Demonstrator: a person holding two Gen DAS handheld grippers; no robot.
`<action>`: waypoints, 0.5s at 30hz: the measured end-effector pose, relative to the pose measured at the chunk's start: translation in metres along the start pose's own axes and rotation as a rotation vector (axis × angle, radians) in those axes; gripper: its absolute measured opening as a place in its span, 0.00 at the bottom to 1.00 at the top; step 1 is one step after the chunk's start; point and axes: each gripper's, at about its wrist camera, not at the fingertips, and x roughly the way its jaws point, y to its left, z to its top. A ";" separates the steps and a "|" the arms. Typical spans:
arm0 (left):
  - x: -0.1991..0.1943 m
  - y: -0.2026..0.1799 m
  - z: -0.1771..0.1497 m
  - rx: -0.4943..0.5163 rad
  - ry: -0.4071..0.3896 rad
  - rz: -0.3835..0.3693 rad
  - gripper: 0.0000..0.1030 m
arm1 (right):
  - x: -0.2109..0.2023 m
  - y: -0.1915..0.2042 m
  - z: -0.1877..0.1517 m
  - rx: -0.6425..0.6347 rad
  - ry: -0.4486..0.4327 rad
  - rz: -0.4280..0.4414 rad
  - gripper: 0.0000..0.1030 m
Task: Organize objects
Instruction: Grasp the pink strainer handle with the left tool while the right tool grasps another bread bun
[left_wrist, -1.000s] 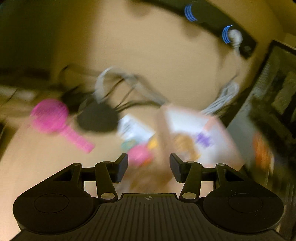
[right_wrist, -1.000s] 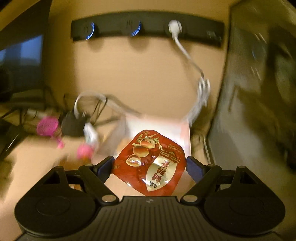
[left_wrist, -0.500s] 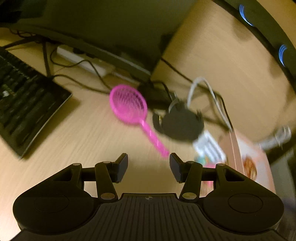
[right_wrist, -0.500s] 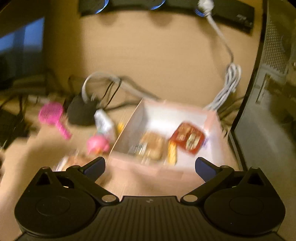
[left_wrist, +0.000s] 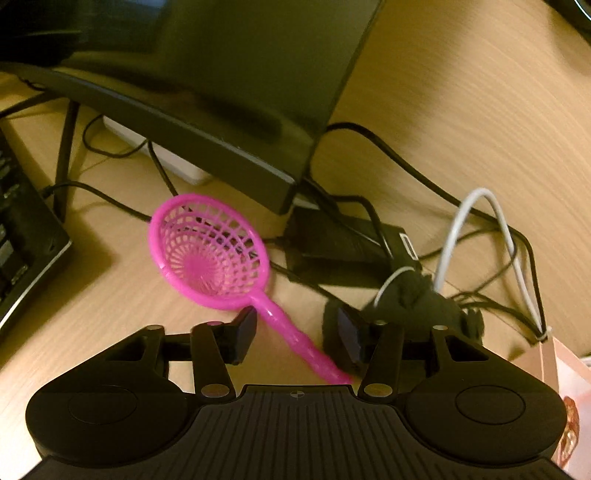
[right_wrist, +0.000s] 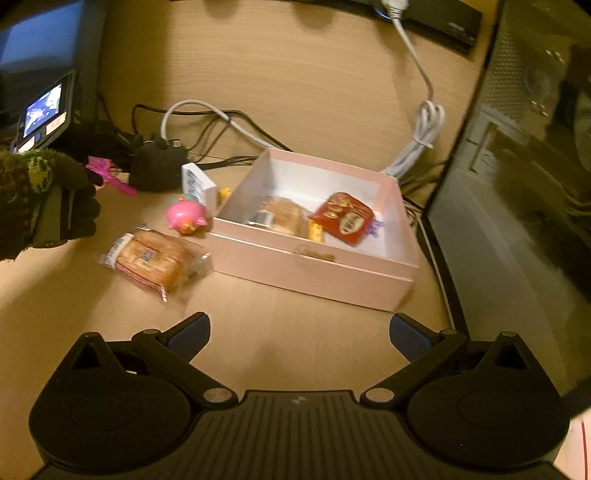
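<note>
The pink toy strainer (left_wrist: 210, 254) lies on the wooden desk (left_wrist: 92, 325), its handle running toward 5 o'clock between the fingers of the left gripper (left_wrist: 295, 334). These jaws have just been closing; the pads stand clear of the handle. The right gripper (right_wrist: 299, 332) is spread wide and empty, the pink box (right_wrist: 314, 266) at its 12 o'clock, with the red snack packet (right_wrist: 345, 218) inside.

Light wooden worktop (right_wrist: 295, 314) here: a pink box (right_wrist: 314, 264) sits just ahead of the right tongs (right_wrist: 299, 332), a cracker packet (right_wrist: 155, 264) and pink piggy toy (right_wrist: 186, 218) lying off to its left. Between the left tongs (left_wrist: 295, 336) lies a pink strainer (left_wrist: 210, 251), with black cables (left_wrist: 388, 158) beyond.
</note>
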 end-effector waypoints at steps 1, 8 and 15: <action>0.000 0.000 0.000 0.010 -0.006 0.012 0.27 | 0.000 -0.002 -0.001 0.005 0.003 -0.002 1.00; -0.025 0.018 -0.015 0.064 0.049 -0.047 0.12 | 0.016 0.001 -0.001 0.025 0.032 0.078 1.00; -0.095 0.051 -0.063 0.199 0.171 -0.189 0.12 | 0.045 0.047 0.027 -0.024 0.007 0.221 1.00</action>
